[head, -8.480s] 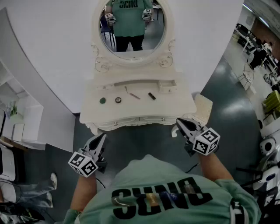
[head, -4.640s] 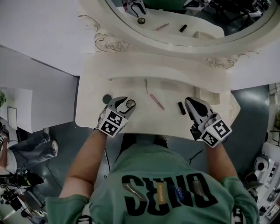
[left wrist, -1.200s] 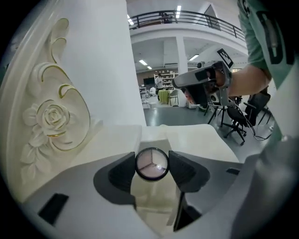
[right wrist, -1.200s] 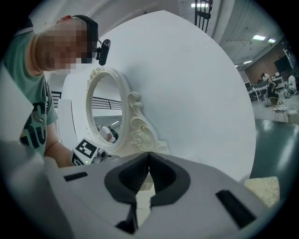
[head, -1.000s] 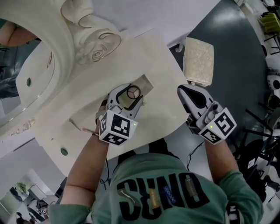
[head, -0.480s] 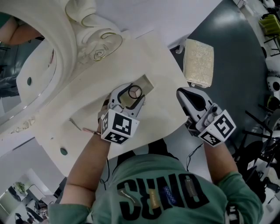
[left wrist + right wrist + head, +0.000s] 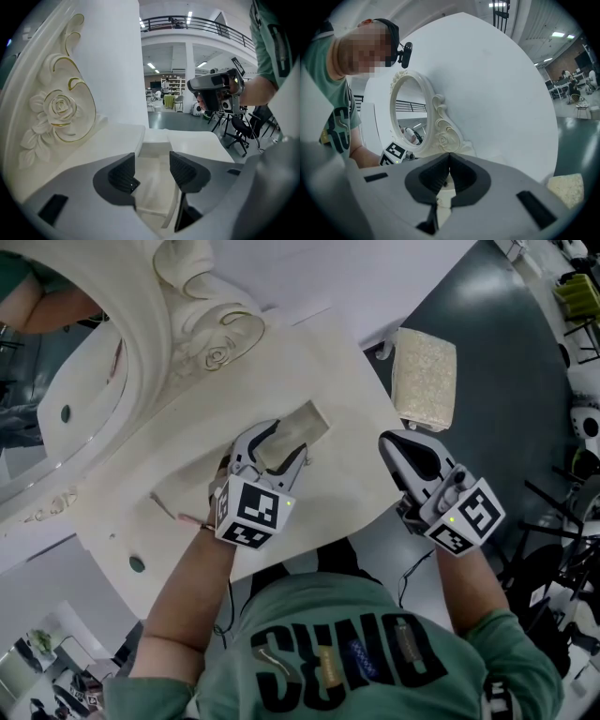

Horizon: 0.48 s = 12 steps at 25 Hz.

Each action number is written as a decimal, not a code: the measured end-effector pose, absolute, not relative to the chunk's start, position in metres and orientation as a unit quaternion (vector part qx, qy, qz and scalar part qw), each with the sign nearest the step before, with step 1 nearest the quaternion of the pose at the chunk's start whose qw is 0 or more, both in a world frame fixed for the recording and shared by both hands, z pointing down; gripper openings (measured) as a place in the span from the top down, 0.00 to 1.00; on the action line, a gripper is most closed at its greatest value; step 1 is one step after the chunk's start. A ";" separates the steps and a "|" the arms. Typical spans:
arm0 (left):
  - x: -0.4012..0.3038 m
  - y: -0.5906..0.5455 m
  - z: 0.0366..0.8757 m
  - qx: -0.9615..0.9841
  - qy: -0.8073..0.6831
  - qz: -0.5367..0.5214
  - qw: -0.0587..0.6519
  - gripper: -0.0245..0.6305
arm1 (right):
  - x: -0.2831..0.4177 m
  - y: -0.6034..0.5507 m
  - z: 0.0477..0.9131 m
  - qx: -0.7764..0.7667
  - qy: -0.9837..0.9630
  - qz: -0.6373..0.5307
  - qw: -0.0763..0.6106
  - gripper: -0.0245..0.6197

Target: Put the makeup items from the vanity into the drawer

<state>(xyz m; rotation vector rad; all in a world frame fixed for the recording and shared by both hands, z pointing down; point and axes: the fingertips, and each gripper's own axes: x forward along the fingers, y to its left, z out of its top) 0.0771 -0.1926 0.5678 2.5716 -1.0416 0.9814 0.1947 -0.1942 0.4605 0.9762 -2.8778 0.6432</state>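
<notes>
Vanity top (image 7: 337, 381) smooth matt cream; carved mirror frame (image 7: 54, 110) slight sheen, gilt lines; fingers (image 7: 123, 176) ribbed matt black; floor (image 7: 506, 381) glossy

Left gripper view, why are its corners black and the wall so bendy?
Left gripper view: a wide-angle lens makes a round picture, so the corners stay black and the white wall bows. Right gripper view: the same black rim, and the mirror frame looks stretched and curved. Head view: no black corners, and the light is soft and even.
</notes>
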 end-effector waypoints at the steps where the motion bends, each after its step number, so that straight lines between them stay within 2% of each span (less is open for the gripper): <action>1: 0.076 -0.192 0.566 0.869 -0.355 0.330 0.099 0.60 | 0.194 -0.193 0.460 0.314 -0.927 0.206 0.018 0.95; 8: 0.072 -0.188 0.554 0.869 -0.370 0.312 0.098 0.60 | 0.192 -0.187 0.452 0.310 -0.929 0.200 0.017 0.95; 10: 0.070 -0.187 0.545 0.872 -0.379 0.296 0.094 0.65 | 0.190 -0.185 0.450 0.309 -0.930 0.197 0.018 0.95; 12: 0.065 -0.185 0.532 0.873 -0.392 0.277 0.088 0.74 | 0.187 -0.183 0.446 0.307 -0.932 0.194 0.018 0.95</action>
